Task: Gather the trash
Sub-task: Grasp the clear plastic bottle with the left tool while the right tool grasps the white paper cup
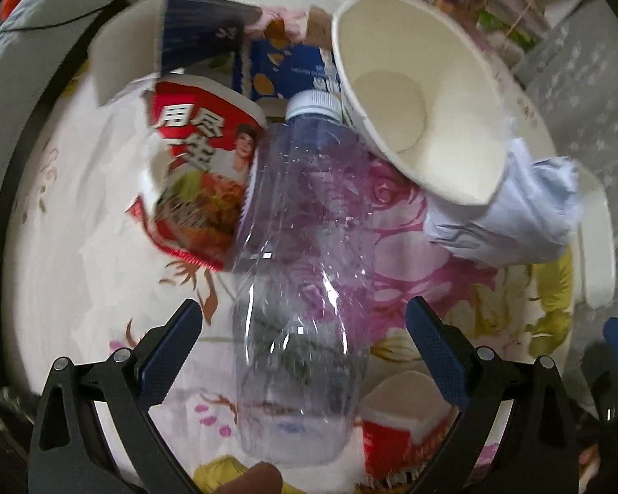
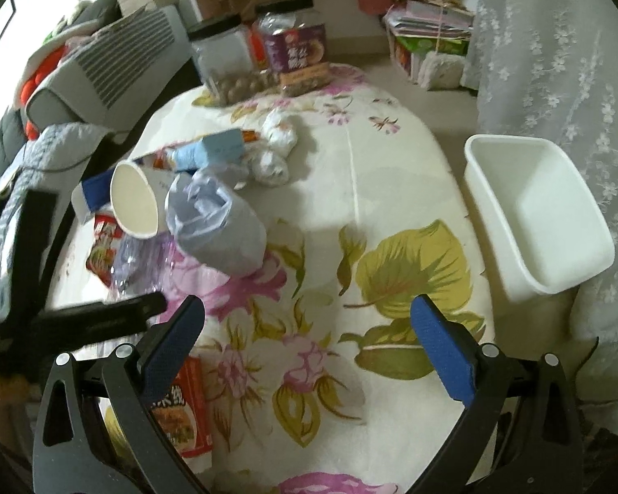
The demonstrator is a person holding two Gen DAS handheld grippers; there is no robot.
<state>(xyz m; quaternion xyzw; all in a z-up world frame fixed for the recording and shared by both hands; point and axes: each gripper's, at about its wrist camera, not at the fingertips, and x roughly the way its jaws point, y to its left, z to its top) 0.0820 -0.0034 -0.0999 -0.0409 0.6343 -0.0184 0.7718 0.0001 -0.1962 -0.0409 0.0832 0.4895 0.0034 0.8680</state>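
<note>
1. We see the left claw (image 1: 305, 341) pointing steeply down over a clear plastic bottle (image 1: 300, 271) lying on the floral tabletop (image 1: 82, 226); jaws wide apart, one on either side of the bottle's lower body, pads not pressing on it.
2. The bottle's white cap (image 1: 315, 103) points away from the camera, toward a blue carton (image 1: 284, 70).
3. A red noodle cup (image 1: 202, 168) lies on its side touching the bottle's left flank; a white paper cup (image 1: 416, 94) lies tipped, mouth toward us, by the bottle's right shoulder.
4. A crumpled pale blue bag (image 1: 511, 210) sits just right of the paper cup.
5. Another red cup (image 1: 403, 424) lies near the bottle's base, partly behind the right finger.
6. A fingertip (image 1: 251, 479) shows at the bottom edge.
7. The right claw (image 2: 307, 343) is open, nothing between its jaws, hanging over bare floral cloth.
8. From the right wrist, the trash pile sits left on the tabletop, the left claw (image 2: 62, 313) over it.
9. A white bin (image 2: 535, 214), empty, stands at the tabletop's right edge, well apart from the pile.
10. Two jars (image 2: 263, 45) stand at the far end.
</note>
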